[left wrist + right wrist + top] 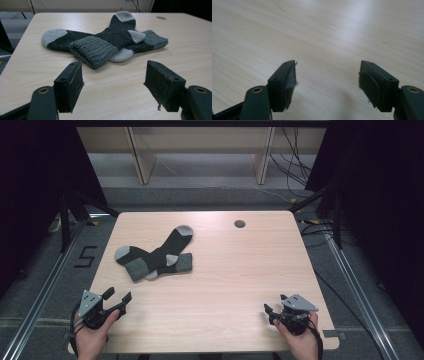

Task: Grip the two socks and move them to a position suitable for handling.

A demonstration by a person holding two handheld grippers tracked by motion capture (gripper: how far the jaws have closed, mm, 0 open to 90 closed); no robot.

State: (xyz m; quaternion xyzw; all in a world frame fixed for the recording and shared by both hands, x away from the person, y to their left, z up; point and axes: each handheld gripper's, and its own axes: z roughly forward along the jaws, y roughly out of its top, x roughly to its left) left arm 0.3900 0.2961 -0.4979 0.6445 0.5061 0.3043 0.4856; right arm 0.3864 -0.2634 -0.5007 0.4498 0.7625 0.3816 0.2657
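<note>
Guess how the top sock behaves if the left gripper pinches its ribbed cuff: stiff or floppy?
Probably floppy: the top sock is soft knit lying limp and bent. Likely light. It overlaps the lower sock, so it may drag that along.

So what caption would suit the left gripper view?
Open left claw facing two crossed dark grey knitted socks on a pale wooden table.

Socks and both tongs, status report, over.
Left tongs open, empty, facing socks. Right tongs open, empty, over bare table. Socks piled crosswise, untouched. Path clear.
</note>
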